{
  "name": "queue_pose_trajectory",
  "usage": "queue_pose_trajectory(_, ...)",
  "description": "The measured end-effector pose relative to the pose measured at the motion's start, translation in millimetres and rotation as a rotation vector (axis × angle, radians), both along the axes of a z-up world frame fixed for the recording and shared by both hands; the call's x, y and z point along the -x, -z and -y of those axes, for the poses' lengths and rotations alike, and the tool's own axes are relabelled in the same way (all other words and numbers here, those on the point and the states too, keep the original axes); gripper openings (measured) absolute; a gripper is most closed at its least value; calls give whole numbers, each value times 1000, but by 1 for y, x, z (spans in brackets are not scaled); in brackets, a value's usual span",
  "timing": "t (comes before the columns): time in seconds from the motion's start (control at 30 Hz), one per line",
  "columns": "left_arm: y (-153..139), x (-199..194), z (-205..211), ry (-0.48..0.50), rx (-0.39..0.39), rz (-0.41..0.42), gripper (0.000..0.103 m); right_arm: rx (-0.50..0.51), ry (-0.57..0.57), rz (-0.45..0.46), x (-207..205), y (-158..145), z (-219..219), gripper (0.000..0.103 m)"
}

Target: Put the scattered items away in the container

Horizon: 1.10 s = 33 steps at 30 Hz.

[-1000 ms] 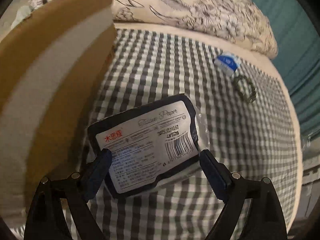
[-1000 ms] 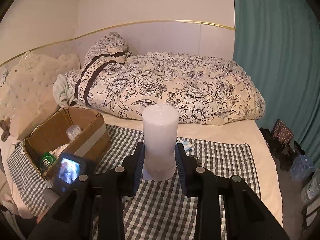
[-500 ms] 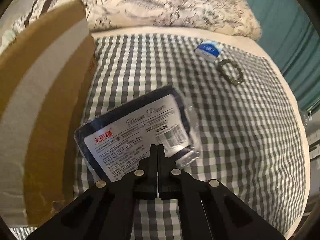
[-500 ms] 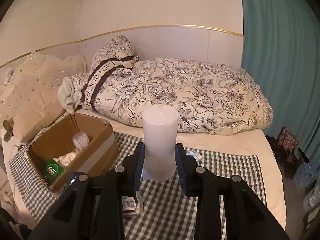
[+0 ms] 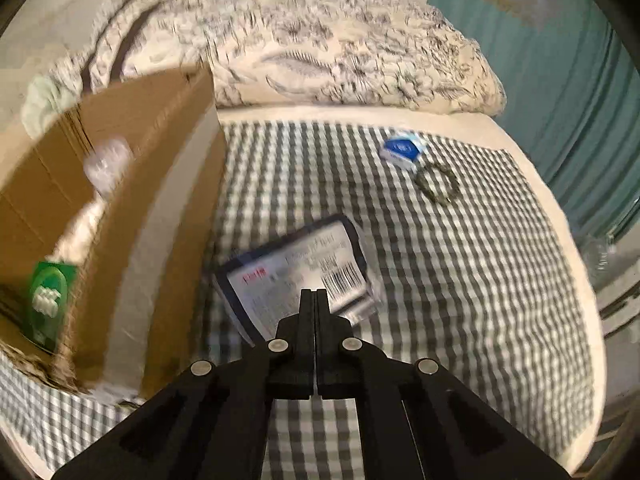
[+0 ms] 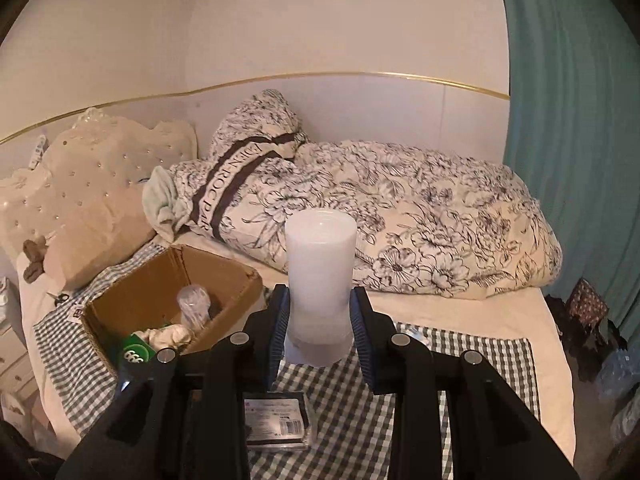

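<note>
The right gripper clamps the white bottle, the left gripper clenched empty – apparently, through blur – above the tissue pack on the cloth beside the cardboard box – it may get forgotten.

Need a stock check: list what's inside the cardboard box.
Inside the box: a clear plastic bottle, a crumpled white cloth and a green pack. Anything beneath them, and the near corner, is hidden.

Matt cardboard box, checked cloth — woven
</note>
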<state>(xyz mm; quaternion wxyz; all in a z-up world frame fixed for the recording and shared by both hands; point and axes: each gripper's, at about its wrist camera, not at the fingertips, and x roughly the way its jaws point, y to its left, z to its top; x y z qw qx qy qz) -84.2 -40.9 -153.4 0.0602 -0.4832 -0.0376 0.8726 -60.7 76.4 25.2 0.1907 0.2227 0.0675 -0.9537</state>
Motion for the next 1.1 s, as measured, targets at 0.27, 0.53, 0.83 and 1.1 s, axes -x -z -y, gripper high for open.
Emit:
queue_pose_trajectory(0.27, 19, 7, -5, -19, -29, 0, 95, -9, -23, -12, 6, -5, 10, 30)
queue_pose_trajectory(0.53, 58, 38, -16, -98, 20, 60, 101, -13, -58, -1, 34, -5, 30, 30)
queue_pose_trajectory(0.83, 83, 61, -30, -93, 70, 55, 103, 2, -157, -15, 44, -19, 74, 30)
queue_pose_trajectory(1.1, 94, 68, -33, -14, 90, 58, 97, -1, -206, -4, 39, -15, 99, 30)
